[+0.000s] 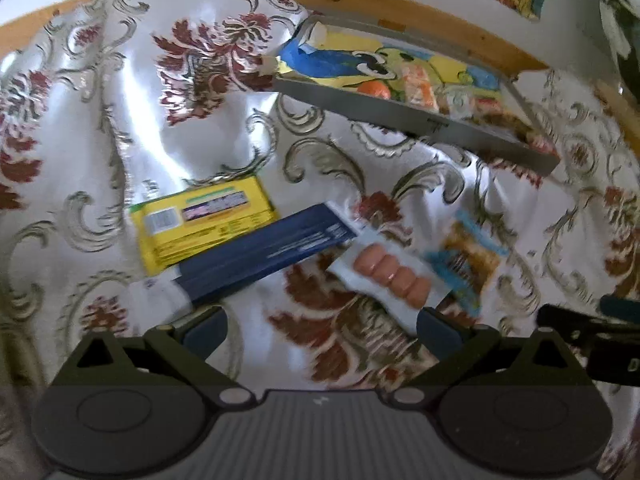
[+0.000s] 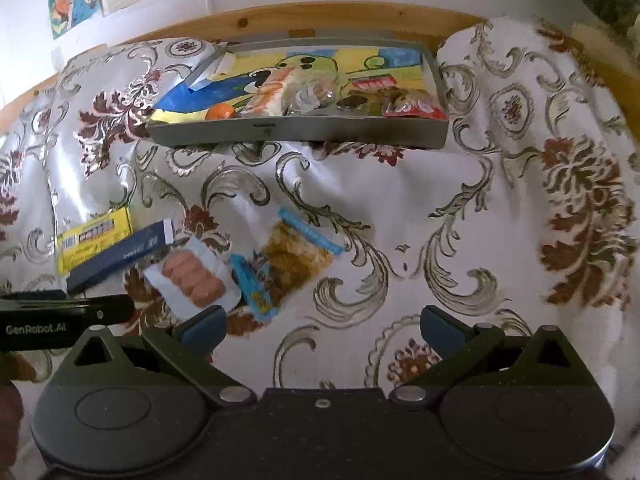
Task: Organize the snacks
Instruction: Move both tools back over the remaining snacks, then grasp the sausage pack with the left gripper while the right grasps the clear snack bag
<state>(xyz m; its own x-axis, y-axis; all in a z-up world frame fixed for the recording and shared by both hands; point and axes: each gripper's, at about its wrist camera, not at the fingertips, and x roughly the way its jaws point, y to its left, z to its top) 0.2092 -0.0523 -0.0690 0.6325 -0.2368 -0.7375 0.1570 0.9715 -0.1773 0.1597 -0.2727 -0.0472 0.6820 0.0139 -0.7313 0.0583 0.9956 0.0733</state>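
Left gripper (image 1: 320, 328): being held spread, empty, over the cloth (image 1: 224, 120).
Right gripper (image 2: 322, 326): being held spread, empty.
Snacks: yellow pack (image 1: 204, 224), blue bar (image 1: 264, 252), sausages (image 1: 390, 276), crisps (image 1: 468, 258) lying near the fingers.
Tray (image 2: 304, 132): lying beyond, partly filled.

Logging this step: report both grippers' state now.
Left gripper: open, holding nothing, above the sausage pack.
Right gripper: open, holding nothing, over the tablecloth.
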